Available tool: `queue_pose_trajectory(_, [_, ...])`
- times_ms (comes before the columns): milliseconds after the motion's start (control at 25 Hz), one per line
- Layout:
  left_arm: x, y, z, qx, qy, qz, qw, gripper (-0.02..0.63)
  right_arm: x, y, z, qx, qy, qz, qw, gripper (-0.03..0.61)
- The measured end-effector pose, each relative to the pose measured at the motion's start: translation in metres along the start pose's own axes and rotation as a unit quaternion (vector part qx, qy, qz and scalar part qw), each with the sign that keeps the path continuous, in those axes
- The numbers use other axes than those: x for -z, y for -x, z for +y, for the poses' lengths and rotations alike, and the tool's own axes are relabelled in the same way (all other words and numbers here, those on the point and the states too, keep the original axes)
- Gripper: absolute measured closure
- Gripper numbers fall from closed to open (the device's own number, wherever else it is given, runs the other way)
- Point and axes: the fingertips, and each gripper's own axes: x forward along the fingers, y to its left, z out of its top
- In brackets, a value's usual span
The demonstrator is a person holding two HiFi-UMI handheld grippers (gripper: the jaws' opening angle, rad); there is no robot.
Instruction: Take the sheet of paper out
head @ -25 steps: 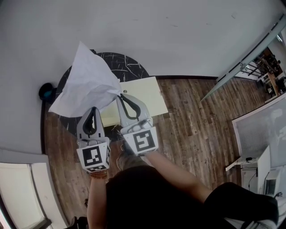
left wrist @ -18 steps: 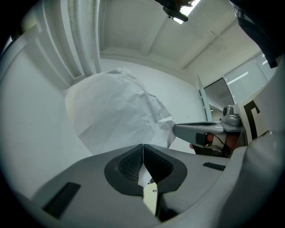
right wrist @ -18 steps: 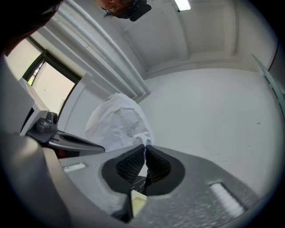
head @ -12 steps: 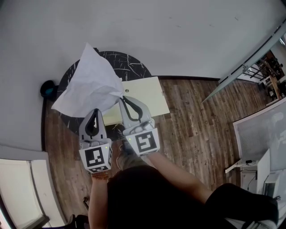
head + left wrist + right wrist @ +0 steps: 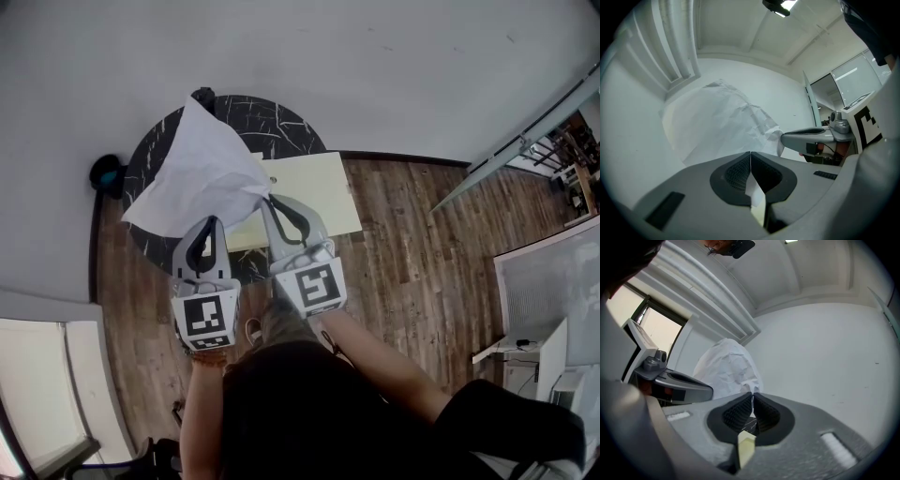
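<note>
- The sheet of paper (image 5: 202,173) is white and creased. It is held in the air above a round black table (image 5: 272,127) with a white marble pattern.
- The left gripper (image 5: 208,223) is clenched on the sheet. In the left gripper view its jaws meet at the tips, and a white strip of the paper (image 5: 752,190) runs back between the pads.
- The right gripper (image 5: 269,199) is likewise clenched on the sheet. In the right gripper view its jaws are together, with the paper's edge (image 5: 729,366) rising from the tips.
- The two grippers stand side by side and near each other, left of the table's centre in the head view. Each grips the lower edge of the sheet, and the rest of the sheet spreads up and to the left, away from them.
- The sheet covers the left part of the table in the head view.
- A pale yellow folder (image 5: 314,192) lies flat on the table, just right of the right gripper. Its far corner reaches past the table's rim, over the wooden floor (image 5: 412,253).
- In the right gripper view, a pale yellow edge (image 5: 745,448) and a patch of the black tabletop show below the jaws. Whether the sheet touches the folder cannot be told.
- The marker cube of the left gripper (image 5: 204,319) and that of the right gripper (image 5: 314,286) face the head camera.
- A small dark teal object (image 5: 106,173) sits on the floor at the white wall (image 5: 375,66), left of the table.
</note>
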Motion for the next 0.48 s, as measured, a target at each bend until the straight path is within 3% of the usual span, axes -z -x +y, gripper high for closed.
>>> queue_pose_trajectory(480, [0.009, -0.002, -0.022, 0.021, 0.01, 0.004, 0.9997, 0.606, 0.013, 0.028, -0.012, 0.001, 0.007, 0.014, 1.0, 0.572])
